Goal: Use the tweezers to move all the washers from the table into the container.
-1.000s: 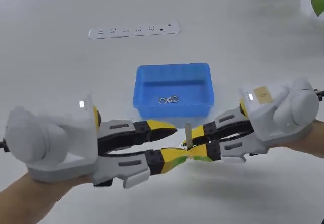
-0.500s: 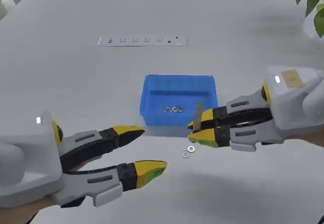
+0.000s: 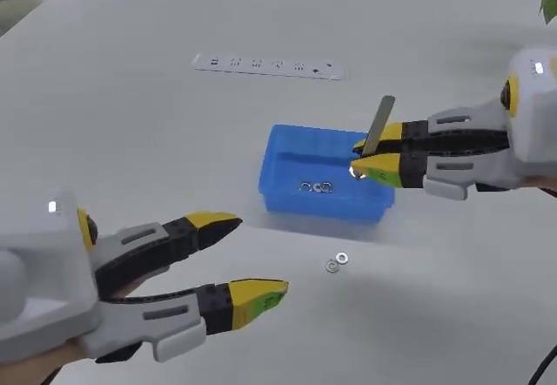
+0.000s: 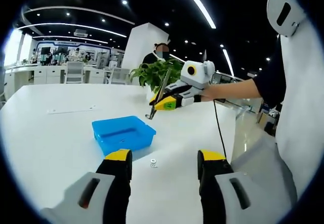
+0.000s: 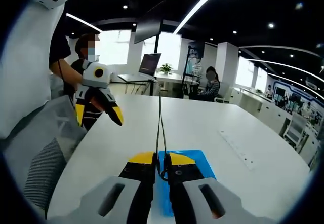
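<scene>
The white table (image 3: 139,141) carries the blue bin (image 3: 318,207), with a few washers (image 3: 315,187) already inside. Our left gripper (image 3: 259,256) hangs near the bin, jaws spread and empty. Our right gripper (image 3: 359,160) is clamped on the tweezers (image 3: 380,119) above the bin's right end; we cannot tell whether their tip carries a washer. Two more washers (image 3: 337,262) lie on the table just in front of the bin. We judge them light, thin, stiff and slippery, best pinched across the rim.
</scene>
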